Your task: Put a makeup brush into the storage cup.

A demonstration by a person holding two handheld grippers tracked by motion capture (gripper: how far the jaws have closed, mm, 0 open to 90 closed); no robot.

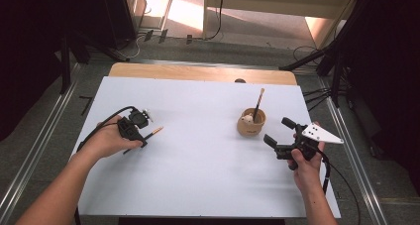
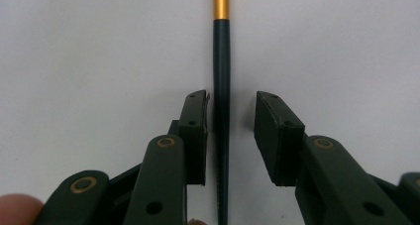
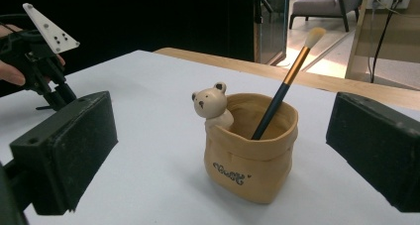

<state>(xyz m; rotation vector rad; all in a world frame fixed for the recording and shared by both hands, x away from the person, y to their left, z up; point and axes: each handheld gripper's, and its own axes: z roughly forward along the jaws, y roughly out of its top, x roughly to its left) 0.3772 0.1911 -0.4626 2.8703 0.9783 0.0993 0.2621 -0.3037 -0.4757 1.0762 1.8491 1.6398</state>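
White sheeting covers the table (image 1: 198,175), with a bare wooden edge at 12 o'clock. At 9 o'clock the left gripper (image 2: 231,136) lies low over a dark brush (image 2: 221,86) with a gold ferrule; its 2 jaws are spread, 1 touching the handle, the other just clear of it. At 3 o'clock a tan pouch-shaped holder (image 3: 252,158) with a small bear figure (image 3: 212,106) stands upright, a second brush (image 3: 282,93) leaning inside. The right gripper (image 3: 220,155) faces it, jaws spread wide, apart from the holder.
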